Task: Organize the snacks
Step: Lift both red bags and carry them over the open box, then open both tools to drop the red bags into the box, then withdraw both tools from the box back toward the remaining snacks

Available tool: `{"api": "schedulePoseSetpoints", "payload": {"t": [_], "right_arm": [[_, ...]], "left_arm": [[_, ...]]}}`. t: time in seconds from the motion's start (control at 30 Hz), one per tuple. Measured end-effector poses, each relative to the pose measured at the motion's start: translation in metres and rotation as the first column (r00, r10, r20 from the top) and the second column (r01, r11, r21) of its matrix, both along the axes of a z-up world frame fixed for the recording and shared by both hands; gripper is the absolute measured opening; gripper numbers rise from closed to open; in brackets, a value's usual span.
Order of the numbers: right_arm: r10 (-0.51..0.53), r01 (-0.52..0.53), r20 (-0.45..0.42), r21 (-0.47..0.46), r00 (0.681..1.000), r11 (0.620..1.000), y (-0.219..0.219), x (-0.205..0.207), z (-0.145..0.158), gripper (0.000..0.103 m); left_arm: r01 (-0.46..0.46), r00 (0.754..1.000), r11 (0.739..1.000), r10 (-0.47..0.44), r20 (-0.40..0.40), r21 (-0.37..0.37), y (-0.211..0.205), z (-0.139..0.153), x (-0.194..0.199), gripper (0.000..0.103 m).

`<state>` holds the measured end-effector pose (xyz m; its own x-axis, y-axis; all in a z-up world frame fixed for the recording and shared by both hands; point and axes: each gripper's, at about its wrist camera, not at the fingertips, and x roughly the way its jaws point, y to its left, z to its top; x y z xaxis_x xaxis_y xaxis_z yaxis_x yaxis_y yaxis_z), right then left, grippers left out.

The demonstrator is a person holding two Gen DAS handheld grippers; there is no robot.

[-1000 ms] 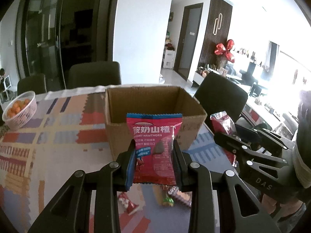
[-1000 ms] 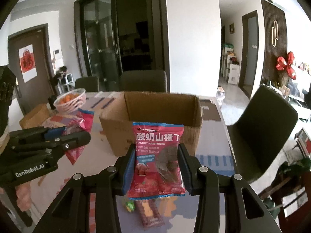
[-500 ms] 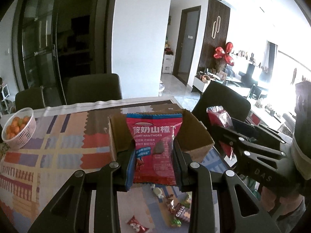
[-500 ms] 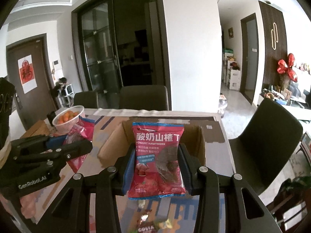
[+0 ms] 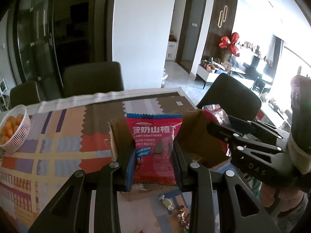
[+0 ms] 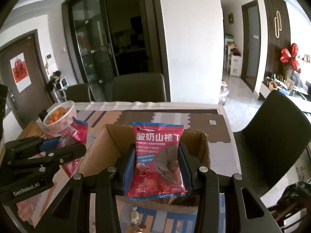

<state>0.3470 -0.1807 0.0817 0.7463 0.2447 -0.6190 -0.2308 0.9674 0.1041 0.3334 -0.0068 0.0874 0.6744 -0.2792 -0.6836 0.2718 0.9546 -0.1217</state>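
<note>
An open cardboard box [image 5: 196,136] stands on the patterned table; it also shows in the right wrist view [image 6: 108,145]. My left gripper [image 5: 154,161] is shut on a red yogurt hawthorn packet [image 5: 154,147], held upright over the box's near left part. My right gripper [image 6: 156,165] is shut on a second red yogurt hawthorn packet [image 6: 157,159], held upright above the box's near side. In the left wrist view the right gripper [image 5: 219,124] and its packet [image 5: 215,112] hang over the box's right wall. In the right wrist view the left gripper [image 6: 64,147] with its packet [image 6: 75,134] is left of the box.
A white basket of small oranges [image 5: 13,128] sits at the table's left, also in the right wrist view [image 6: 60,116]. Loose wrapped candies [image 5: 175,211] lie on the table in front of the box. Dark chairs [image 5: 93,81] stand around the table, one [image 6: 272,134] at the right.
Both grippers have risen and moved forward with their packets, so I look down into the box from above. Both packets now hang over the box.
</note>
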Motion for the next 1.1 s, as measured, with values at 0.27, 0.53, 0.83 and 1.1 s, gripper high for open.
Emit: {"api": "schedulePoseSetpoints", "payload": {"t": [0.27,0.53,0.83,1.1], "right_arm": [[-0.033,0.032,-0.052,-0.024,0.998,0.999,0.004,0.019,-0.02,0.056],[-0.049,0.048,0.001,-0.082,0.999,0.995,0.004,-0.015,-0.018,0.06],[-0.001,0.005,0.074,-0.043,0.997,0.999,0.011,-0.067,-0.002,0.06],[0.02,-0.017,0.085,-0.035,0.996,0.999,0.017,-0.098,-0.003,0.06]], "left_arm": [[-0.008,0.999,0.998,0.011,-0.043,0.07,-0.008,-0.022,0.018,0.053],[-0.067,0.998,0.995,0.067,0.007,0.067,0.008,-0.018,-0.016,0.064],[-0.09,0.992,0.993,0.082,0.1,0.071,0.015,0.004,-0.07,0.066],[-0.101,0.99,0.993,0.095,0.107,0.055,0.023,-0.002,-0.106,0.066]]}}
